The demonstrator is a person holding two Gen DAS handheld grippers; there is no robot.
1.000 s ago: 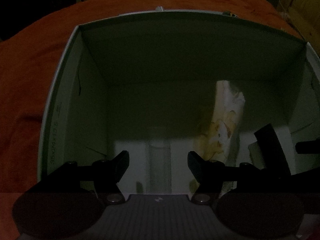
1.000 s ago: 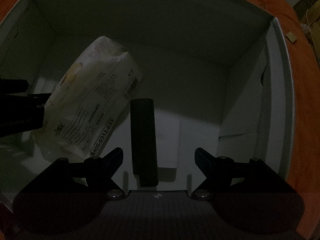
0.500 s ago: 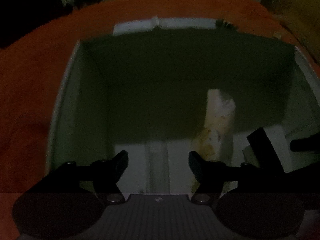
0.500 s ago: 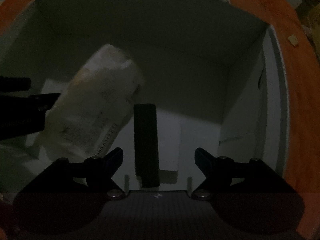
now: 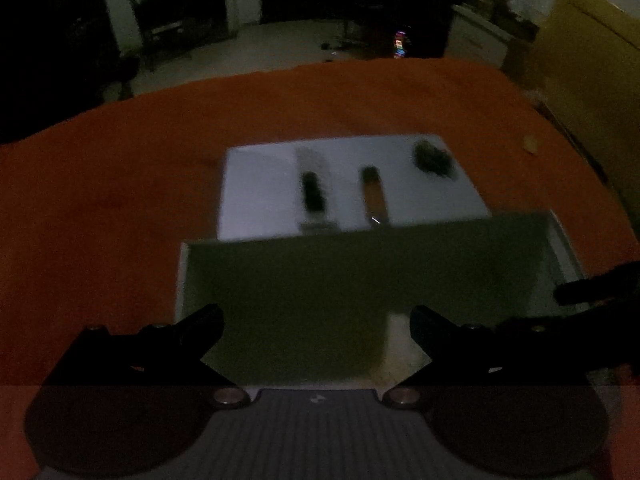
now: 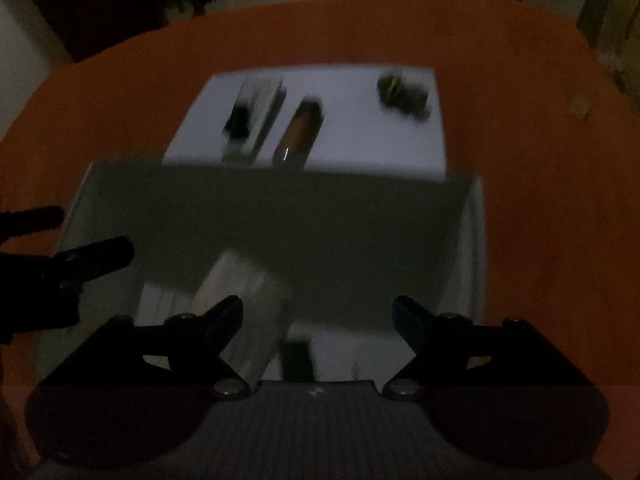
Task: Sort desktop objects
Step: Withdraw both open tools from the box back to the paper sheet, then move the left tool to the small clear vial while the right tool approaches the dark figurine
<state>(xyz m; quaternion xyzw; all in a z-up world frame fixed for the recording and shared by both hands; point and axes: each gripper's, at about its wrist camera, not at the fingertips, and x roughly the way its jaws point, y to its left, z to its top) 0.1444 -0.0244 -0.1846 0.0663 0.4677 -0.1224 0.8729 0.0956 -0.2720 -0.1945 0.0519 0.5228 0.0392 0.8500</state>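
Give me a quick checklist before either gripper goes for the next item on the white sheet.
1. Left gripper empty, jaws just opened wide: ok.
2. Right gripper empty, jaws apart: ok.
3. Packet and black bar down inside the box: ok.
4. Items left on the white sheet: brown tube, dark clump, clear case: ok.
5. What the clump is: cannot tell, blurred.
6. Path over the box's far wall free: ok.
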